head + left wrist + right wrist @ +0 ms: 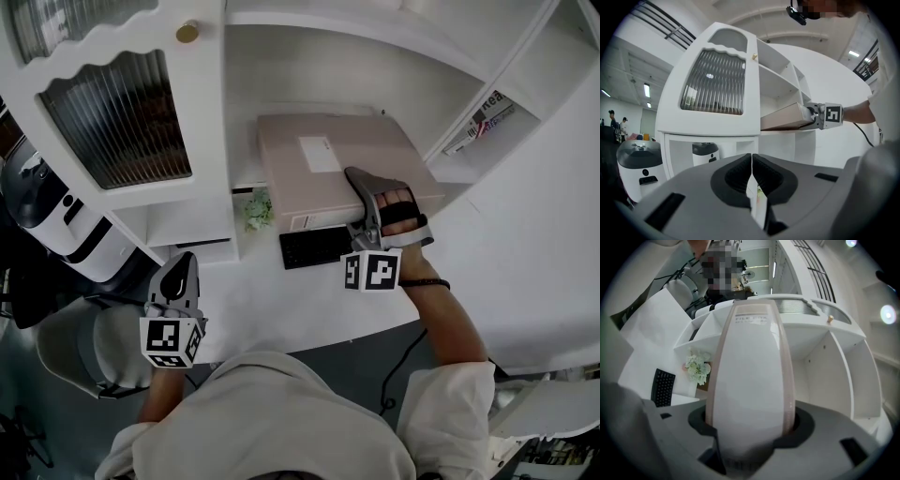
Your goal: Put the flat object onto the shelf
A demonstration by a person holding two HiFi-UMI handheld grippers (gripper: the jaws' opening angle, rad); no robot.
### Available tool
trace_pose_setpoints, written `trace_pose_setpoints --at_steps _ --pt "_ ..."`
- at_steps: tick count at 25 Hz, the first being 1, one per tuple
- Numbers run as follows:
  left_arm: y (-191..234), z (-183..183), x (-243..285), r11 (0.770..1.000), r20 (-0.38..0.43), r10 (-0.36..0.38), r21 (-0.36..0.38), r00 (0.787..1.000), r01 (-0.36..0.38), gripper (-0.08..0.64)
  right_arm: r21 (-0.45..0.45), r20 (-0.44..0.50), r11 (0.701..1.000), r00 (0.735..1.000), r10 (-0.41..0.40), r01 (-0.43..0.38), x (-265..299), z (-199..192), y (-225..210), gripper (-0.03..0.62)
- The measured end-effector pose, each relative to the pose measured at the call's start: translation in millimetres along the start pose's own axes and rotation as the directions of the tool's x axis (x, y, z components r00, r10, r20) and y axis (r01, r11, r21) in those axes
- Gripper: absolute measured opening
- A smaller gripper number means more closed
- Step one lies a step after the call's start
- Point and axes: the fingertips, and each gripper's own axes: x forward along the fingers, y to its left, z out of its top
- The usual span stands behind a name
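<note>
Box (328, 164): flat, beige, with a white label on top. It is held about level, with its far end inside the open shelf (309, 84) of the cabinet (717, 126) and its near end projecting out of the cabinet front over the desk (525, 234). Whether its underside already bears on the shelf board cannot be told.

Right gripper (750, 427): clamped on the box's near short edge, one pad above and one below, the box filling the gap between the jaws.

Left gripper (752, 173): jaws closed together, nothing between them. It is held low in front of the cabinet's ribbed-glass door, well apart from the box.

Handling, judged:
- The box is taken to be stiff, since no sag is seen along its length.
- It is probably light to moderate, as it is carried from one edge only.
- The faces look smooth, so slip in the pads is possible.
- With the hold at one end, the far end would tend to droop. A hold at the middle of the near edge, as now, is considered suitable for sliding it further in.

Below the cabinet's open bay, a keyboard (314, 246) and a small plant (258, 208) are noted under the box's near end.
</note>
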Motion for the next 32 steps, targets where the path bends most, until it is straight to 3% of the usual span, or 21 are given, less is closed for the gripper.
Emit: trace_pose_setpoints --at_steps 7,13,21,32 --pt "2.4 -2.4 -0.5 1.000 -0.007 0.008 -0.006 1.000 -0.008 0.006 0.009 0.021 1.000 1.000 0.016 -0.016 9.9 -0.9 8.9 0.322" --pt "8.2 -7.8 4.1 1.000 -0.018 0.009 -0.018 1.000 -0.010 0.006 0.024 0.050 0.994 0.993 0.104 -0.105 18.3 2.1 22.3 0.358" --pt "8.3 -10.2 6.2 1.000 -0.024 0.001 -0.027 1.000 -0.002 0.006 0.042 0.117 0.961 0.957 0.267 -0.273 19.5 3.6 30.9 0.404" --pt "11.3 -16.1 9.9 0.999 -0.036 0.004 -0.039 0.999 -0.006 0.006 0.079 0.168 0.918 0.913 0.373 -0.389 33.8 4.9 26.9 0.421"
